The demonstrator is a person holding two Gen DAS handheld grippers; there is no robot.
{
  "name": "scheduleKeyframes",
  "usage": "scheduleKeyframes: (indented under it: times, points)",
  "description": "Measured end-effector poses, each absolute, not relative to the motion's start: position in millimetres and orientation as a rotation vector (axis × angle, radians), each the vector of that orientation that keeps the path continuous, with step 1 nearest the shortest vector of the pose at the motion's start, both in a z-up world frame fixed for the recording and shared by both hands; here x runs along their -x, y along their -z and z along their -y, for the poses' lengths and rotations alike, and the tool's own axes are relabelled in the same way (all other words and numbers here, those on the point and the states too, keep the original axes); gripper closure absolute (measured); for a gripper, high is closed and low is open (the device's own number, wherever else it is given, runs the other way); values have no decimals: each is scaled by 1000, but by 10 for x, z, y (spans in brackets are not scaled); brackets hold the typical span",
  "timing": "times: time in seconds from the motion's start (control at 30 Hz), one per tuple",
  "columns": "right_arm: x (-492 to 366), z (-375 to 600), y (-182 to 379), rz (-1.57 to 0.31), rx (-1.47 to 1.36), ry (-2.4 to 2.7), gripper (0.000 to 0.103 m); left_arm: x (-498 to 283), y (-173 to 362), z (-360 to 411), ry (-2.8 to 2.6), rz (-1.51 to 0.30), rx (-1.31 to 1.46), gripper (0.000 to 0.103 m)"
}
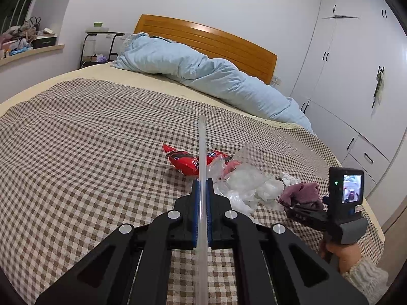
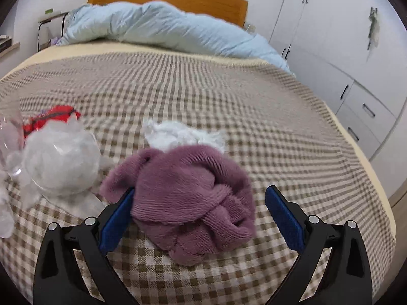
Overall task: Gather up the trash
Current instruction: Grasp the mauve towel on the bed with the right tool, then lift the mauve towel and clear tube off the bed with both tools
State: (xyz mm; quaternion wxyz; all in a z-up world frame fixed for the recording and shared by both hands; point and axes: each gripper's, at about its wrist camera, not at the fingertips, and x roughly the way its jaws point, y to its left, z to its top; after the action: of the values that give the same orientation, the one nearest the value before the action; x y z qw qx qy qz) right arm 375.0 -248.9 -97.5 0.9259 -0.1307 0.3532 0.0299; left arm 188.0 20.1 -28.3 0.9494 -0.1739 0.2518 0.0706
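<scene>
Straddling the purple knit cloth (image 2: 188, 198) on the bed (image 2: 254, 117), the wide-open, empty right gripper (image 2: 201, 216) should center before closing, while the left gripper (image 1: 202, 188) pinches a clear tube (image 1: 202, 147).

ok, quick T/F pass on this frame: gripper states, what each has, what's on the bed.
1. The left gripper is shut on a clear plastic strip. True.
2. The right gripper is clamped on the purple knit cloth. False: its jaws stand open either side of it.
3. A red wrapper lies on the checked blanket. True.
4. The light blue duvet covers the trash. False: it is bunched by the headboard.
5. Crumpled white tissue lies just beyond the cloth. True.
</scene>
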Motion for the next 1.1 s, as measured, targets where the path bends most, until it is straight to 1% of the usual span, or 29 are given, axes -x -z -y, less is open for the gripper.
scheduleKeyframes:
  times: [0.03, 0.07, 0.13, 0.2, 0.27, 0.4, 0.5, 0.67, 0.93, 1.1]
  points:
    - [-3734, 2500, 970, -720, 261, -66, 23, -1883, 286, -202, -143, -514, 355, 101]
    - [-3715, 2519, 952, -709, 248, -83, 43, -1886, 289, -211, -142, -516, 356, 101]
    - [-3695, 2505, 939, -701, 247, -85, 49, -1885, 290, -217, -146, -515, 358, 101]
    - [-3653, 2463, 939, -687, 268, -105, 59, -1878, 286, -220, -151, -514, 360, 101]
    - [-3620, 2391, 934, -658, 304, -97, 62, -1870, 282, -223, -152, -512, 362, 101]
    - [-3448, 2288, 911, -586, 374, -90, 65, -1853, 272, -237, -152, -510, 371, 101]
    - [-3295, 2234, 851, -496, 418, -59, 66, -1836, 251, -235, -149, -506, 375, 101]
    - [-2993, 2280, 709, -384, 410, -53, 67, -1795, 212, -190, -139, -496, 373, 101]
    - [-2412, 2545, 447, -334, 343, -105, 67, -1556, 98, -41, -91, -471, 365, 101]
    - [-2004, 2700, 252, -312, 321, -141, 67, -1319, -84, 123, -56, -434, 344, 101]
